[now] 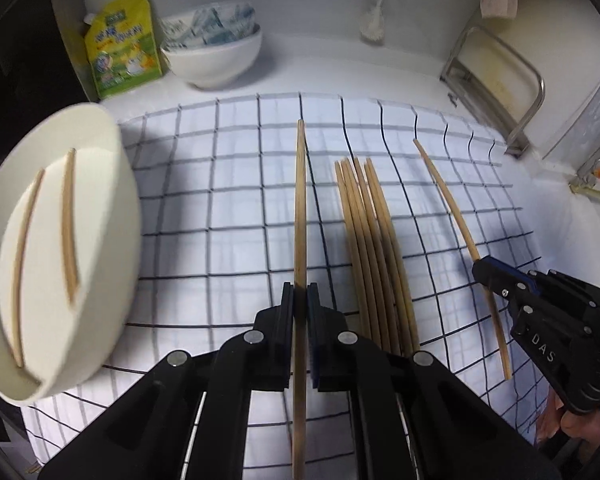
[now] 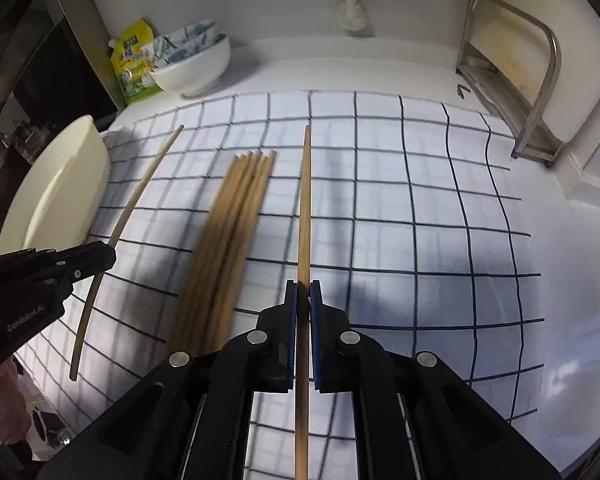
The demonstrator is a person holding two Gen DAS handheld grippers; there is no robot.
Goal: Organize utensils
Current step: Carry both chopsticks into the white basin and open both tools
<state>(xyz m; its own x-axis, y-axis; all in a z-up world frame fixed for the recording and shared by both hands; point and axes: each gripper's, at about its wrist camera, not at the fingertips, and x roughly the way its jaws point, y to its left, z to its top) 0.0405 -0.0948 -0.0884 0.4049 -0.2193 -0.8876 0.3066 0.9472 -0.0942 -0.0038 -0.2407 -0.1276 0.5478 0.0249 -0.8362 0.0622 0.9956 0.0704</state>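
Observation:
My left gripper (image 1: 300, 292) is shut on a wooden chopstick (image 1: 300, 200) and holds it above the checked cloth (image 1: 220, 208). It also shows in the right wrist view (image 2: 100, 254), with its chopstick (image 2: 140, 188). My right gripper (image 2: 303, 290) is shut on another chopstick (image 2: 305, 200); it also shows in the left wrist view (image 1: 480, 270), with its chopstick (image 1: 448, 196). A bundle of several chopsticks (image 1: 374, 240) lies on the cloth between the two grippers (image 2: 232, 232). A cream oval tray (image 1: 24, 332) at the left holds two chopsticks (image 1: 68, 224).
A white bowl (image 1: 216, 60) with a patterned dish in it and a yellow-green pouch (image 1: 120, 44) stand at the back left. A metal rack (image 1: 500, 80) stands at the back right, a white brush (image 1: 374, 20) hangs on the wall.

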